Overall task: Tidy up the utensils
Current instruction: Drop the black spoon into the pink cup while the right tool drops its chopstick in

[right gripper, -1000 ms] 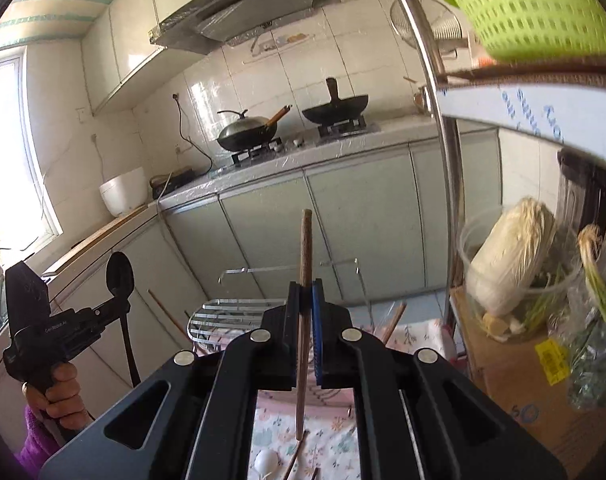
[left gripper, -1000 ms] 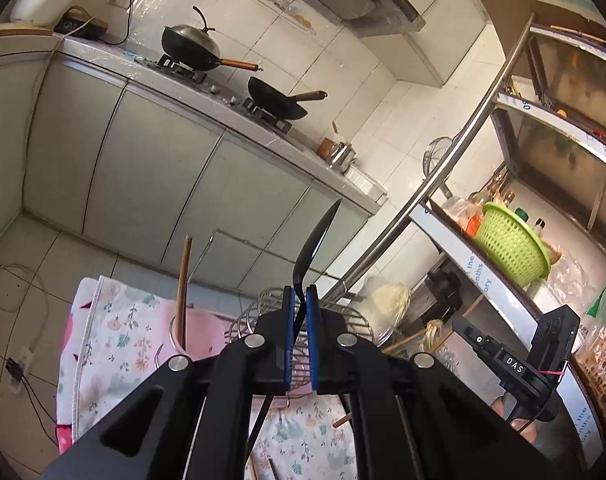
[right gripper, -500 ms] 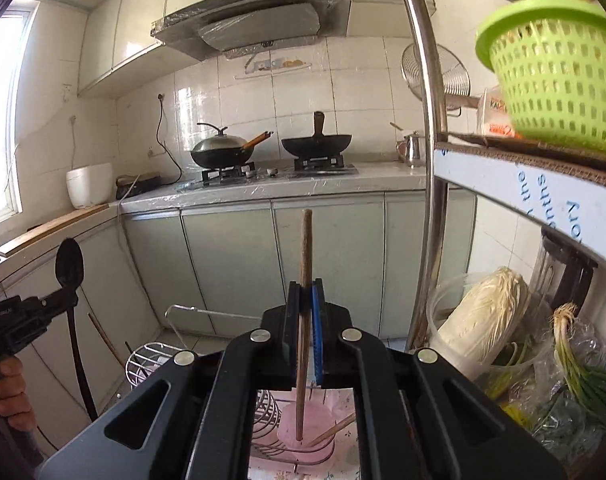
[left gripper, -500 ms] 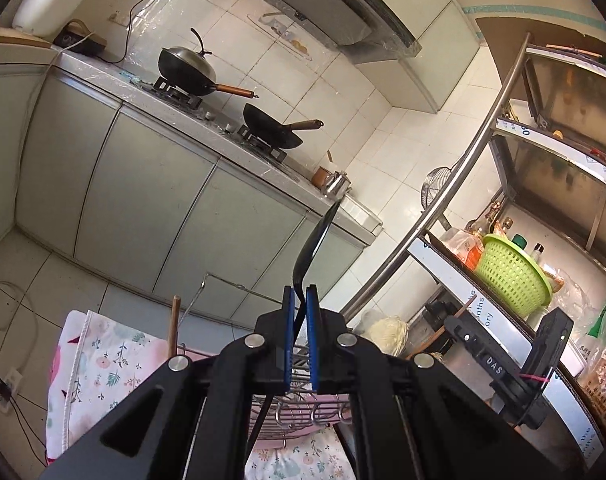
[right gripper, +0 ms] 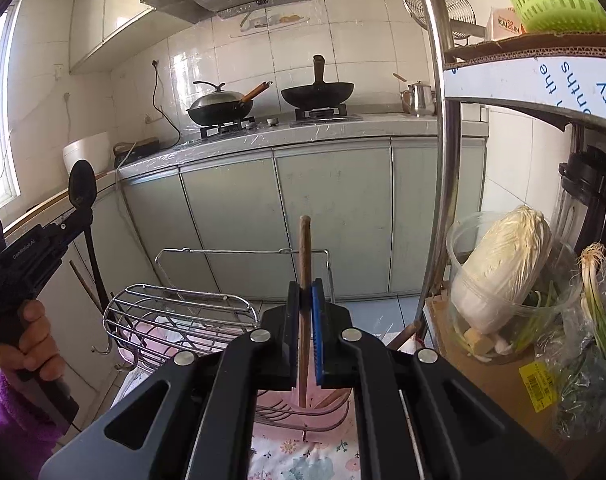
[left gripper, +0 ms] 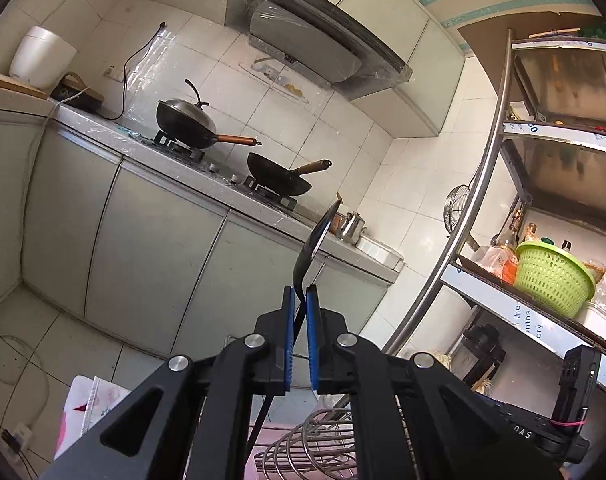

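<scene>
left gripper (left gripper: 299,300) swings off the table toward the cabinets | right gripper (right gripper: 305,296) sinks, chopstick (right gripper: 304,264) tip over wire rack (right gripper: 175,320)

— What sort of place is this?

— A home kitchen. A gas stove (right gripper: 275,122) sits on a grey counter (right gripper: 343,130), with a lidded wok (left gripper: 185,122) and an open wok (left gripper: 279,180) on its burners and a range hood (left gripper: 315,52) above them.

— Anything else?

— White wall tiles (right gripper: 367,44), pale green cupboard doors (right gripper: 331,216), a small metal kettle (right gripper: 419,98), and a steel shelf rack (left gripper: 499,152) holding a green basket (left gripper: 553,278). A cabbage (right gripper: 503,264) and spring onions (right gripper: 601,304) are stored beside the rack.
</scene>
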The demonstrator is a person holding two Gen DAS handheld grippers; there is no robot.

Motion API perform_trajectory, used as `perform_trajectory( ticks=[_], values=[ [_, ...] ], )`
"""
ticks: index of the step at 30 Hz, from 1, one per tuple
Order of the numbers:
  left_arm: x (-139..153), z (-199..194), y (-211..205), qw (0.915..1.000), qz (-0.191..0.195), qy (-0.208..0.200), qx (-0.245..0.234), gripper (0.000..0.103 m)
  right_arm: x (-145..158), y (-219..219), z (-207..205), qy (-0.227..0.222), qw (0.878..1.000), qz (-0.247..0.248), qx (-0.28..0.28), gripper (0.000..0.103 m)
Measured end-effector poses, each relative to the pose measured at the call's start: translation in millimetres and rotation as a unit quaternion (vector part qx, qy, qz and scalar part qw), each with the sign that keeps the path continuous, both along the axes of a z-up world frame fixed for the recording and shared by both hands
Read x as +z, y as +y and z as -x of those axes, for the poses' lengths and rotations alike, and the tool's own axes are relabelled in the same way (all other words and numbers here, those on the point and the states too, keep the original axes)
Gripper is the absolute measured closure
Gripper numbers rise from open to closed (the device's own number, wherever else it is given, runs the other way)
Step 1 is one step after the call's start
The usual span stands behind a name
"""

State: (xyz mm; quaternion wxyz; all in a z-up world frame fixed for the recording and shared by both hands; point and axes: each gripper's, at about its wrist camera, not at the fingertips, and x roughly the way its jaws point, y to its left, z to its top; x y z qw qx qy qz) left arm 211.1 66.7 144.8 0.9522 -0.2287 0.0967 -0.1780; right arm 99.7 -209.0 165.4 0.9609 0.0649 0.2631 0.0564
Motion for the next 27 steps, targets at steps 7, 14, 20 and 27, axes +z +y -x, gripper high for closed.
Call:
perform_trajectory(
  ticks=[7, 14, 20, 27],
  values=[
    [-33, 0, -2, 0.9998, 0.003, 0.017, -0.009, 0.098, -11, 2, -1, 0.017, 1.000, 0.000, -0.001, 0.097],
    [-57, 30, 4, 0.9989, -0.006, 0.045, -0.015, 0.098, -14, 4, 4, 0.029, 1.000, -0.001, 0.001, 0.097],
    [-81, 34, 14, 0.9951, -0.001, 0.099, 0.005, 0.098, -20, -1, 7, 0.031, 0.999, -0.009, -0.011, 0.097],
    [-91, 23, 20, 0.9881, 0.000, 0.153, 0.011, 0.097, -20, -9, 5, 0.039, 0.999, -0.019, -0.014, 0.097]
  ],
)
